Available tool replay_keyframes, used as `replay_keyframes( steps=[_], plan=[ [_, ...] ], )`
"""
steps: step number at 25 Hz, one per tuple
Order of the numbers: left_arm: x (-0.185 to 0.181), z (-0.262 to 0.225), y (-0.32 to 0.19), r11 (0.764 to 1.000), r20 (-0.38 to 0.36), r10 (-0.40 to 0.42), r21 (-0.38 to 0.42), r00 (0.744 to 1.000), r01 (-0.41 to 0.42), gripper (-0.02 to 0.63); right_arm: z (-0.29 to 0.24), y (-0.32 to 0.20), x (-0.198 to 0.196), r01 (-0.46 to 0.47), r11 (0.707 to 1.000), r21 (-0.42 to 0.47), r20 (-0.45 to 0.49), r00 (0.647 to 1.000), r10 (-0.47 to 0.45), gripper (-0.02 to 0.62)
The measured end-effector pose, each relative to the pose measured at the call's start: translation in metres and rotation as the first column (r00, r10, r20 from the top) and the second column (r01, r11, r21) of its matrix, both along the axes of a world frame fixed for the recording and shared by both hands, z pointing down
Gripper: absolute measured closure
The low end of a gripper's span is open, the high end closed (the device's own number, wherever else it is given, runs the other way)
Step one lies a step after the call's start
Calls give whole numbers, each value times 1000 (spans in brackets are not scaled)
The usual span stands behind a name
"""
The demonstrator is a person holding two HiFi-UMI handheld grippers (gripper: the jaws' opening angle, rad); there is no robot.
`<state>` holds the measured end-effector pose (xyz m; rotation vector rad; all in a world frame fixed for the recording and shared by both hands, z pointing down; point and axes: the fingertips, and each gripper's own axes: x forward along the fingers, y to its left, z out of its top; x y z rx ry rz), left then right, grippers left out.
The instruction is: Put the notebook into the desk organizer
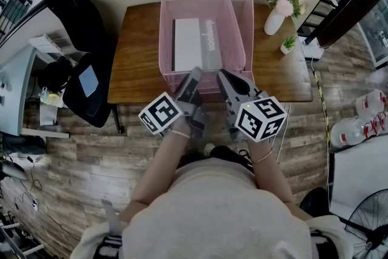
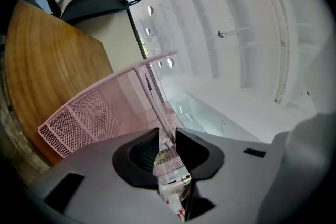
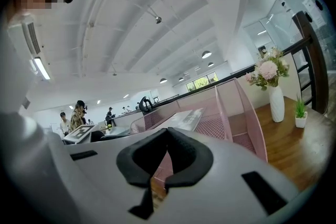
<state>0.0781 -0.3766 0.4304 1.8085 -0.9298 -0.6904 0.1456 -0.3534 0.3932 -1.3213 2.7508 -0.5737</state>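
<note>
The pink mesh desk organizer (image 1: 162, 33) stands at the middle of the wooden desk (image 1: 136, 63). A grey and white notebook (image 1: 194, 44) lies inside its wide left compartment, and its cover also shows in the right gripper view (image 3: 184, 119). Both grippers hover at the organizer's near wall, side by side. My left gripper (image 1: 195, 73) is open, with a gap between its pads (image 2: 167, 136) and nothing in it; the organizer's mesh wall (image 2: 94, 107) lies just beyond. My right gripper (image 1: 223, 74) is shut and empty (image 3: 167, 134), facing the organizer (image 3: 236, 107).
A white vase of pink flowers (image 1: 276, 18) and a small potted plant (image 1: 288, 43) stand on the desk's right side. A black office chair (image 1: 85, 82) sits left of the desk. A fan (image 1: 370, 221) stands at the lower right. People (image 3: 79, 113) are far off.
</note>
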Motion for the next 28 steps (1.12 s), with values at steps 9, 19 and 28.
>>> replay_keyframes(
  steps=[9, 19, 28],
  plan=[
    [7, -8, 15, 989, 242, 89, 97, 966, -115, 466, 3, 5, 1, -8, 1000, 6, -10, 1000, 8, 597],
    [-7, -18, 34, 959, 591, -6, 232, 806, -162, 580, 13, 15, 5, -42, 999, 24, -74, 996, 44, 595],
    [-10, -6, 46, 933, 826, -41, 233, 562, -274, 595, 24, 27, -3, 38, 995, 96, -324, 946, -5, 587]
  ],
)
